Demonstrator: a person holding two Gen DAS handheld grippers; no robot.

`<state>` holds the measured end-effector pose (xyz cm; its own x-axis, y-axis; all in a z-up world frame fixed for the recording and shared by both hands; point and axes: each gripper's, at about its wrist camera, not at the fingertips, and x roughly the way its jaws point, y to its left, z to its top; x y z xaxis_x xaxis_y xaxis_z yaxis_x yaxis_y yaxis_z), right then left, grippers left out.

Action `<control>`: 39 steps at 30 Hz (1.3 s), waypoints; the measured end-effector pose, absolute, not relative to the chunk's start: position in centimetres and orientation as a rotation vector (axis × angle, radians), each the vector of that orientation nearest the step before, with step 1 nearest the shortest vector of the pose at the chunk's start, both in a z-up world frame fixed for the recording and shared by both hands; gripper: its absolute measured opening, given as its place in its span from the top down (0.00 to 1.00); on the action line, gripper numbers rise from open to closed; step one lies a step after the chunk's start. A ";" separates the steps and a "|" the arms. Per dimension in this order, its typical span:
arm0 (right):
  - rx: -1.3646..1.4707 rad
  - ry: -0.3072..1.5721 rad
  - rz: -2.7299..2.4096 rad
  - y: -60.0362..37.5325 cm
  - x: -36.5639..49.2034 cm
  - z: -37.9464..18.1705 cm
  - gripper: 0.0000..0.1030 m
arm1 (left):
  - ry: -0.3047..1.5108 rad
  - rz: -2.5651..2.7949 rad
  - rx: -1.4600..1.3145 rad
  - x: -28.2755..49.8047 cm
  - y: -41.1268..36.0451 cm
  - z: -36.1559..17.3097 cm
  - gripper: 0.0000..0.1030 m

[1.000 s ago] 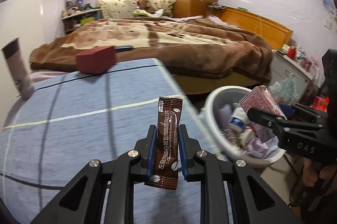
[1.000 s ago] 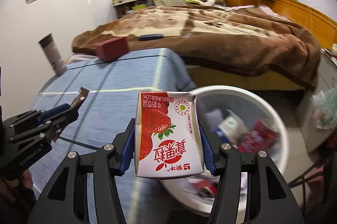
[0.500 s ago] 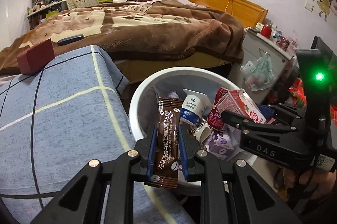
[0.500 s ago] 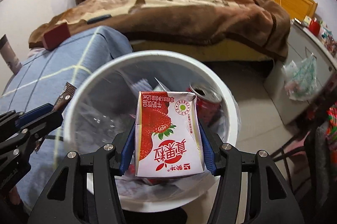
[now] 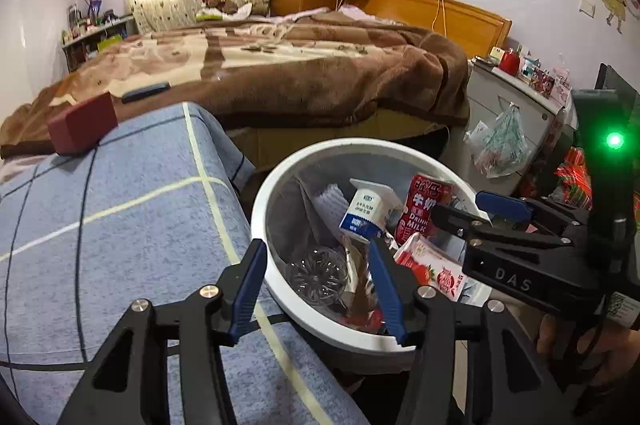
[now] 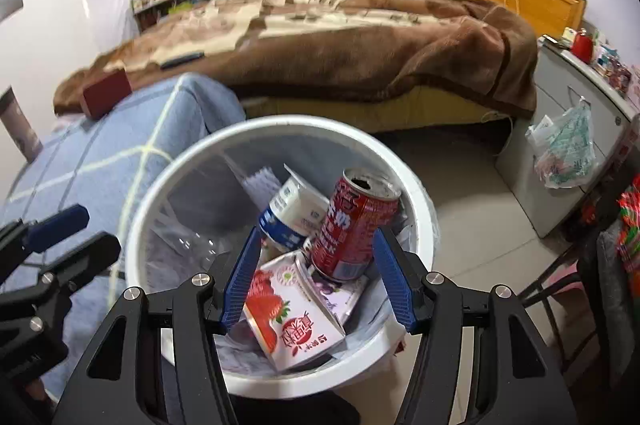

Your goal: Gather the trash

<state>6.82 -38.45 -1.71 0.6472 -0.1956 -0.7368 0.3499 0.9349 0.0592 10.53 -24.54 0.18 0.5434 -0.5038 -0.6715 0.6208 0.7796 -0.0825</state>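
The white bin looks like smooth, slightly glossy plastic. Inside it, the red can is shiny metal, the strawberry carton is coated paper with a soft shine, and the clear bottle is transparent plastic. The yogurt cup is matt white plastic. The blue cover is woven cloth, matt and a little rough. The brown blanket is fluffy cloth. The headboard is varnished wood. The left tool is matt black plastic with blue pads.
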 end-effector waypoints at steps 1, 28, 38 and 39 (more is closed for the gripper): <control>0.208 0.798 -0.314 -38.3 6.5 -1.4 0.42 | 0.731 -0.666 0.166 10.3 -24.2 0.3 0.43; 0.174 0.541 -0.352 -31.0 0.0 0.4 0.42 | 0.557 -0.470 0.096 3.7 -16.0 2.1 0.34; 0.176 0.528 -0.348 -29.9 -0.7 0.4 0.42 | 0.559 -0.446 0.098 3.1 -15.4 1.5 0.34; 0.172 0.526 -0.350 -29.8 -0.8 0.4 0.42 | 0.556 -0.446 0.098 3.0 -15.4 1.6 0.34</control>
<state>-0.79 -29.77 0.42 0.8072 -0.2822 -0.5184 0.3695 0.9265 0.0711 2.98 -15.39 1.55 0.7566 -0.3828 -0.5302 0.4351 0.8999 -0.0288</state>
